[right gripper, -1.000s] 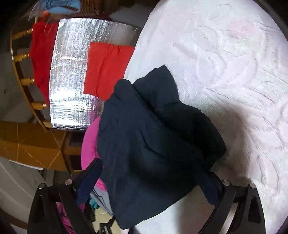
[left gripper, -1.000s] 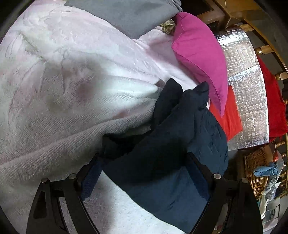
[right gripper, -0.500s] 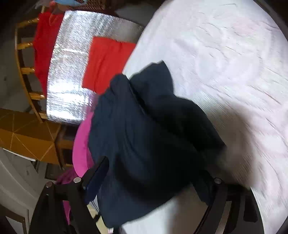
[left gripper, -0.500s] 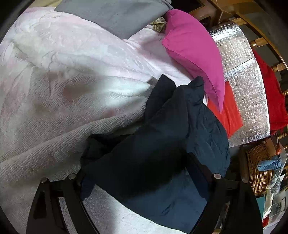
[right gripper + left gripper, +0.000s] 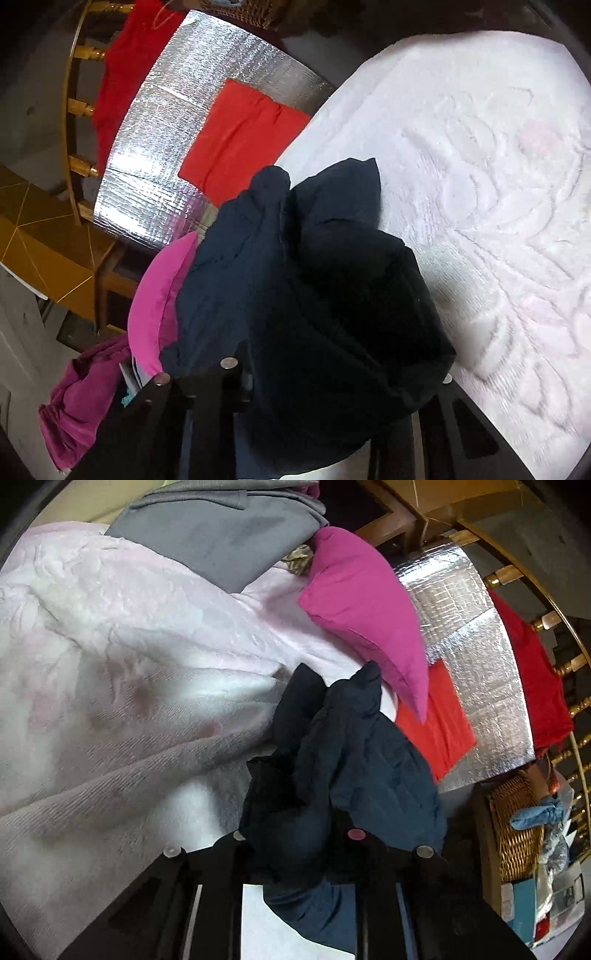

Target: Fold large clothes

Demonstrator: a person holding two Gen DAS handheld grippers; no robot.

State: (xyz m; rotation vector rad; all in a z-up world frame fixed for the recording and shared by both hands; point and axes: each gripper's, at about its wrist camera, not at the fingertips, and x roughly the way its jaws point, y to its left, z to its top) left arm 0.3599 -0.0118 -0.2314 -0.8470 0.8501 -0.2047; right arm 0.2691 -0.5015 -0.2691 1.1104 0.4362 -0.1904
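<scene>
A pale pink, plush blanket with an embossed leaf pattern [image 5: 122,657] covers the bed and fills most of both views. A folded grey cloth [image 5: 221,528] lies on the blanket's far edge, and a magenta cushion [image 5: 365,609] sits at the bed's right edge in the left wrist view, just beside a silver quilted foil sheet [image 5: 476,653] that carries a flat orange-red cloth [image 5: 439,723]. A darker red garment [image 5: 532,679] hangs over a wooden spindle rail past the foil, and a woven wicker basket [image 5: 517,834] stands below it. The crumpled dark navy garment [image 5: 343,760] rests bunched on the blanket near the bed's edge, close to the cushion. The left tongs [image 5: 295,853] have just been closing and now clench a fold of the navy garment. The right tongs [image 5: 332,373] have also just been closing, with the same navy cloth [image 5: 314,280] heaped between and over them and gripped there.
</scene>
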